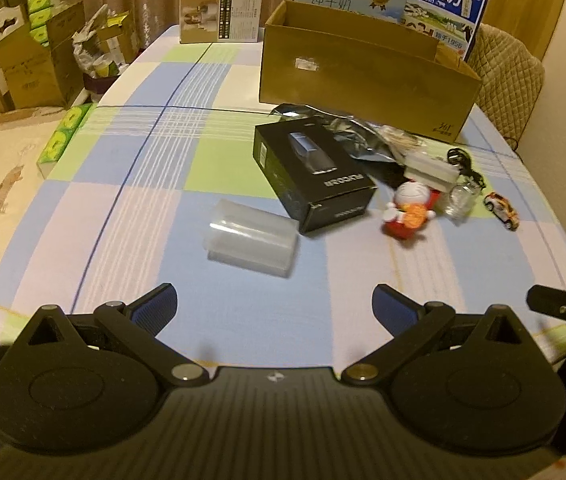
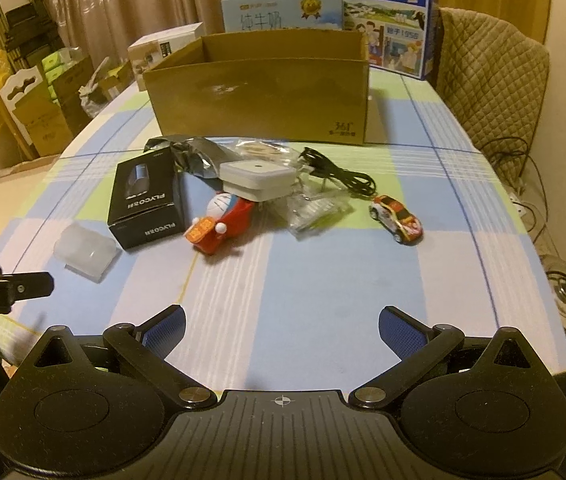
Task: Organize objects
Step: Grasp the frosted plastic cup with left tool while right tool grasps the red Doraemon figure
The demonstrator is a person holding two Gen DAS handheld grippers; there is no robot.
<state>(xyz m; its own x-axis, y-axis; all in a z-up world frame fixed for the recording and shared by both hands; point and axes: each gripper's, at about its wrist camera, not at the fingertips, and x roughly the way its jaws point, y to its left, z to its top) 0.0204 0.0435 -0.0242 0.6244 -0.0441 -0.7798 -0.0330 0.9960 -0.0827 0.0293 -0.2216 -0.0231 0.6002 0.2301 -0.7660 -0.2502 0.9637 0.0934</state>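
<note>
Left gripper (image 1: 274, 307), low centre of its frame: jaws spread wide, nothing btwn the blue-padded fingers (image 1: 155, 308), just bare checked tablecloth (image 1: 155, 200) in pastel blue, green & pink. Right gripper (image 2: 282, 330): same story, jaws released wide, empty, hanging over cloth at bottom centre of its view.

Moving outward in the left view: frosted translucent plastic case (image 1: 250, 238) lies on its side just above the jaws, centre frame. Up & right of it, touching or nearly so, the black rectangular carton w/ silver product print (image 1: 311, 170), skewed diagonally. Right of that, red-and-white cartoon cat figurine (image 1: 407, 212), tipped over. Then a small clear glass jar (image 1: 461, 198), and the orange-white toy car (image 1: 503, 209) far right.

Right view fills in the pile: white square charger block (image 2: 257, 178) sits on top of the figurine's back end, mid frame; black cable (image 2: 343, 172) coils to its right; crinkled clear plastic bag (image 2: 315, 208) below the cable; silver foil pouch (image 2: 191, 156) behind the black carton.

Upper centre, both views: open brown cardboard box (image 2: 261, 100), upright, behind the clutter, apart from it. Can't see inside. Behind it stand two blue milk cartons w/ Chinese print (image 2: 389, 16) and a small white product box (image 1: 221, 14), upper left. Quilted tan chair back (image 2: 491, 92) at right edge.
</note>
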